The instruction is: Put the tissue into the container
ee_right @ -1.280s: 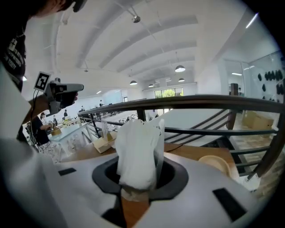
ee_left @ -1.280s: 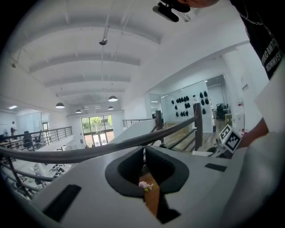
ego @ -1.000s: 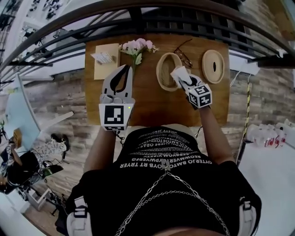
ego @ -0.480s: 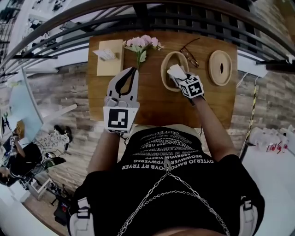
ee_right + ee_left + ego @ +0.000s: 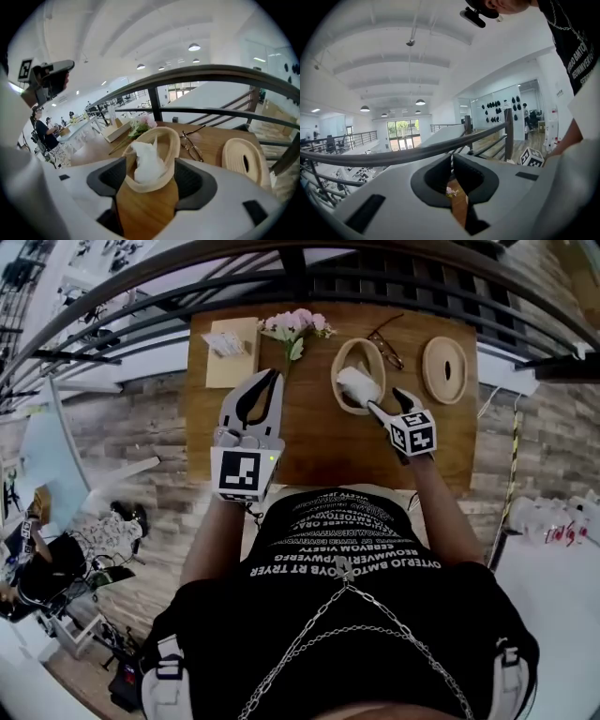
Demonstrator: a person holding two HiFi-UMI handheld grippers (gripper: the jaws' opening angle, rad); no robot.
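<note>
1. The tissue [image 5: 359, 385] lies crumpled inside the oval container [image 5: 359, 340], just beyond the tips of the right tool [image 5: 388, 401].
2. The right tool's jaws are opening and clear of the tissue. The left tool [image 5: 269, 376] hovers well to the left, its jaws together on nothing.
3. The wooden desk [image 5: 309, 437] also bears a lid [image 5: 444, 369], glasses [image 5: 386, 341] and flowers [image 5: 298, 324], beside a railing [image 5: 300, 273].

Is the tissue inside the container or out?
Inside: the crumpled tissue sits within the oval container; the right claw's jaws are opening, gripping nothing.

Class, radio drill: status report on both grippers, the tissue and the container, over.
Left gripper shut, empty. Right gripper jaws opening, off the tissue. Tissue lies in wooden container. Lid lies apart; nothing in way.
</note>
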